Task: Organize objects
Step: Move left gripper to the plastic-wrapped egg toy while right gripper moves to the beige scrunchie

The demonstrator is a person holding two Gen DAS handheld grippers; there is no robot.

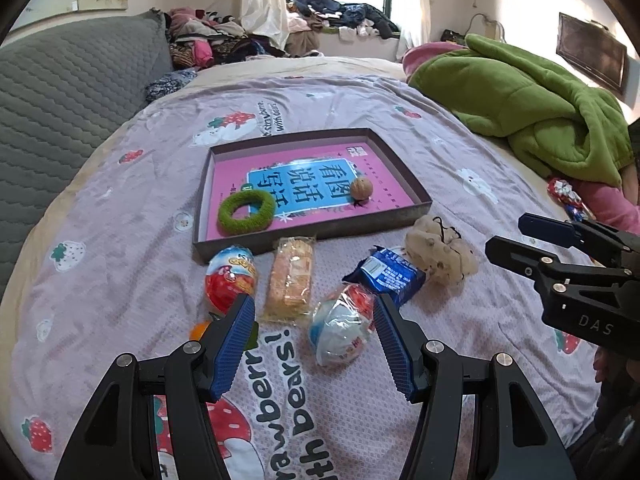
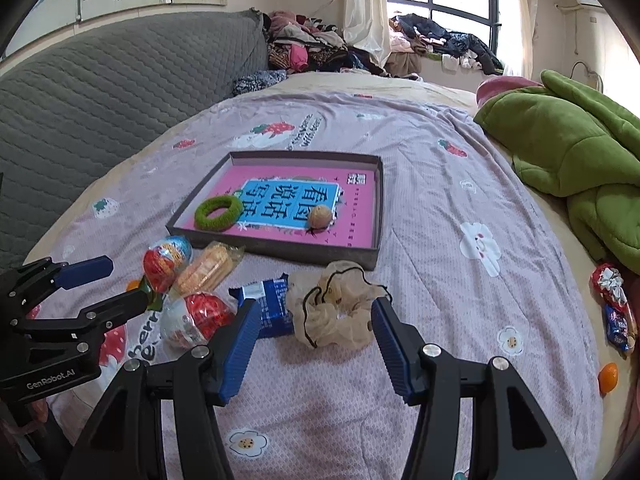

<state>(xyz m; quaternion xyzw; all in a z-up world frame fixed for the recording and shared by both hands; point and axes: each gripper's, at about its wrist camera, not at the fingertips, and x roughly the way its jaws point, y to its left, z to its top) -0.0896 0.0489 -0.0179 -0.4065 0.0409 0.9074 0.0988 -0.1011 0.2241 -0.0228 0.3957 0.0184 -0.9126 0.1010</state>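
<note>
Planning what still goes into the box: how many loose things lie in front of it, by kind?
Egg-shaped wrapped treats: 2
Orange cracker pack: 1
Blue snack packet: 1
Beige scrunchie: 1
Total: 5

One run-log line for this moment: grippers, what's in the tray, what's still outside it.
left gripper: open, empty | right gripper: open, empty | tray: green ring, walnut | outside: two toy eggs, two snack packs, beige scrunchie

Left tongs [image 1: 314,308] and right tongs [image 2: 314,312] tilted downward, jaws apart, empty
</note>
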